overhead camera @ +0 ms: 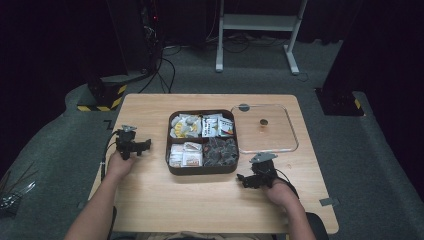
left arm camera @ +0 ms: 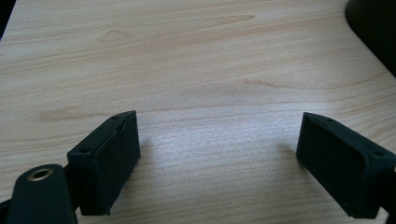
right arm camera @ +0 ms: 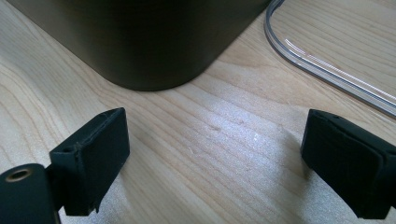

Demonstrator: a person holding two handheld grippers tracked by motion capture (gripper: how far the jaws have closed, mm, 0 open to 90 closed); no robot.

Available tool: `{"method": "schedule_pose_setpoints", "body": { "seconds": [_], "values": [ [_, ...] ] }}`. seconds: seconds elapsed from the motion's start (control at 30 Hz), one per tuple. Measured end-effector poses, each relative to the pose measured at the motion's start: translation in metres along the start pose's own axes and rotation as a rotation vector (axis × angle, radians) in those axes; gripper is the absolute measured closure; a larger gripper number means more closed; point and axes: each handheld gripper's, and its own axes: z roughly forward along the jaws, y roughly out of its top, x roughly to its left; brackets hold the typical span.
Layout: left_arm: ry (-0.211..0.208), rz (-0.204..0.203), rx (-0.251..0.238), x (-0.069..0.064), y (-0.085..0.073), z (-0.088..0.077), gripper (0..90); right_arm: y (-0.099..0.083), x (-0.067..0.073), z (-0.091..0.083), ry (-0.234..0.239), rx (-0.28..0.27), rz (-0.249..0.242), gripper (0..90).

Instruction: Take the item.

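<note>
Snack box (overhead camera: 202, 170) between two wide, empty claws: left claw (overhead camera: 145, 145), right claw (overhead camera: 243, 180).

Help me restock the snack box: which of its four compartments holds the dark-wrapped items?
The near-right compartment, closest to the right gripper. Its contents are dark grey, while the other three hold pale or white-and-yellow packets.
</note>
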Motion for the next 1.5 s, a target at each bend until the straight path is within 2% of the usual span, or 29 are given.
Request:
{"method": "schedule_pose_setpoints", "body": {
  "seconds": [0.5, 0.77, 0.87, 1.0, 1.13, 1.3, 1.5],
  "values": [
    [0.002, -0.001, 0.001, 0.0, 0.0, 0.0, 13.6, 0.0, 0.0, 0.0, 0.0, 0.0, 0.001, 7.8],
    [0.03, -0.029, 0.013, -0.003, 0.0, 0.0, 8.6, 0.0, 0.0, 0.0, -0.001, 0.0, 0.001, 7.8],
    [0.001, 0.004, 0.012, -0.003, -0.002, -0.002, 8.7, 0.0, 0.0, 0.0, 0.0, 0.0, 0.0, 7.8],
    [-0.023, 0.02, 0.023, -0.003, -0.002, -0.005, 11.6, 0.0, 0.0, 0.0, 0.0, 0.0, 0.001, 7.8],
    [-0.014, 0.011, 0.032, -0.002, -0.002, -0.007, 16.3, 0.0, 0.0, 0.0, 0.0, 0.0, 0.001, 7.8],
    [-0.027, 0.024, 0.042, -0.005, -0.001, -0.01, 21.7, 0.0, 0.0, 0.0, 0.0, 0.0, 0.001, 7.8],
    [-0.027, 0.051, 0.074, -0.006, 0.003, -0.011, 22.1, 0.0, 0.0, 0.0, 0.0, 0.0, 0.0, 7.8]
  ]
}}
